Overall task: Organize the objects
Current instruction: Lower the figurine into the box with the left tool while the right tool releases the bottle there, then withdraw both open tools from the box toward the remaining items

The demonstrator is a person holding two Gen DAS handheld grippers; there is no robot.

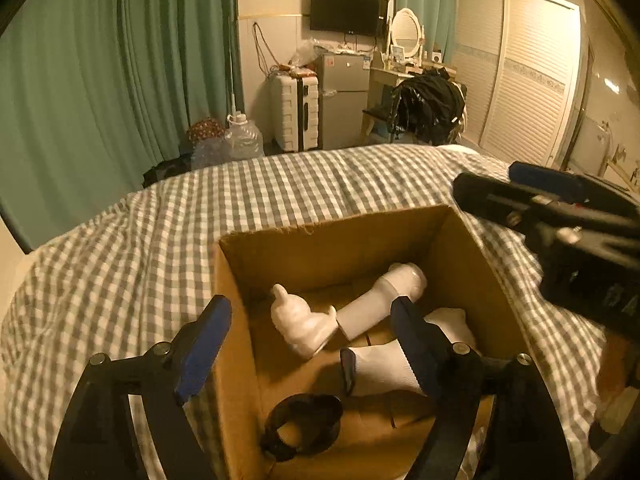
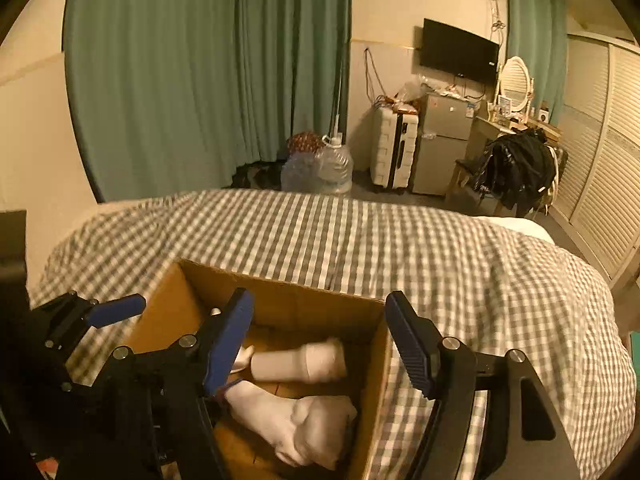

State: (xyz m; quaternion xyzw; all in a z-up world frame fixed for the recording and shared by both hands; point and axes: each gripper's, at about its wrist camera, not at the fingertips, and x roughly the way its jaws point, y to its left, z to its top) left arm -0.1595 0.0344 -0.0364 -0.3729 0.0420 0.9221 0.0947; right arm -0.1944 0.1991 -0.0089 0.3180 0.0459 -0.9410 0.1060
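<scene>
A cardboard box (image 1: 344,240) sits open on a bed covered in a grey-and-white checked bedspread (image 1: 168,248), and it already holds most of what the pictures show of the tidying job. Inside lie a white ceramic figurine (image 1: 302,322) shaped like a small animal, a white plastic bottle (image 1: 384,296) resting on its side just beside it, a white sock (image 1: 384,368) with a dark cuff, and a black ring-shaped band (image 1: 306,424) near the front wall, possibly a roll of tape or a hair tie; the dim light does not settle which.

The left tool (image 1: 316,344) hangs above the box's near corner with its blue-padded jaws spread wide and nothing between them. The right tool (image 2: 320,340) hovers over the box's right wall, likewise released and empty; in the left wrist view it shows only as a dark body at the right edge.

Judged from these views, the sorting looks largely done: four items are in the box and no loose object is visible on the stretch of bedspread that the cameras cover. Anything left to collect would lie outside the frames, behind or beside the person. The far side of the room, with a suitcase (image 1: 294,116), a small fridge (image 1: 344,100) and a clothes-draped chair (image 1: 428,106), appears untouched by the task.
</scene>
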